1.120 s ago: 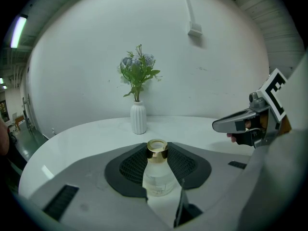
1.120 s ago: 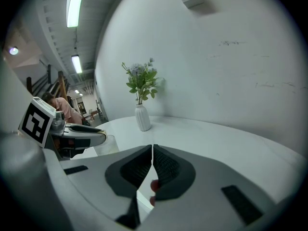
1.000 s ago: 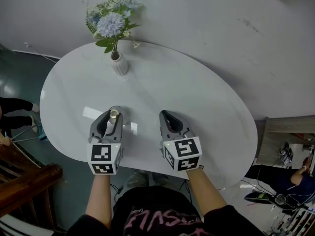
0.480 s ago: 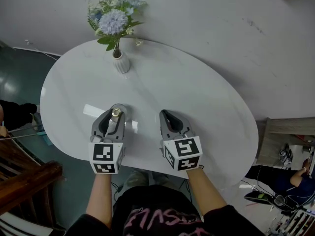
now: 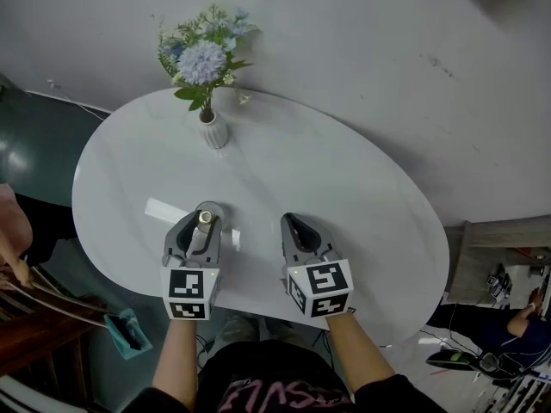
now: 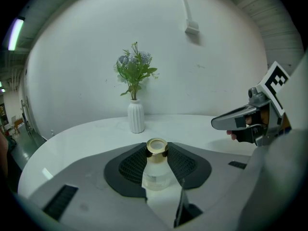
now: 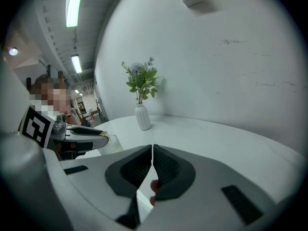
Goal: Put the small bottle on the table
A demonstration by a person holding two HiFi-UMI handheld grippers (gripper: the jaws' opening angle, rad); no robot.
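A small clear bottle (image 6: 156, 170) with a gold cap (image 5: 205, 217) stands upright between the jaws of my left gripper (image 5: 205, 219), which is shut on its neck over the near left part of the white oval table (image 5: 344, 188). Whether its base touches the tabletop is hidden. From the right gripper view the bottle (image 7: 96, 143) shows at the left, held in the left gripper (image 7: 72, 134). My right gripper (image 5: 291, 224) is beside it, to the right, shut with nothing between its pads (image 7: 166, 167). It appears at the right edge of the left gripper view as the right gripper (image 6: 231, 124).
A white ribbed vase (image 5: 213, 129) with blue flowers (image 5: 202, 61) stands at the far left of the table. A grey wall (image 5: 387, 50) runs behind. At the lower left, below the table, lie wooden rails (image 5: 34, 317); a person's hand is at the left edge.
Both grippers have stayed nearly where they were over the table, the left one still holding the bottle. The head camera has shifted slightly, so the table sits lower in view.
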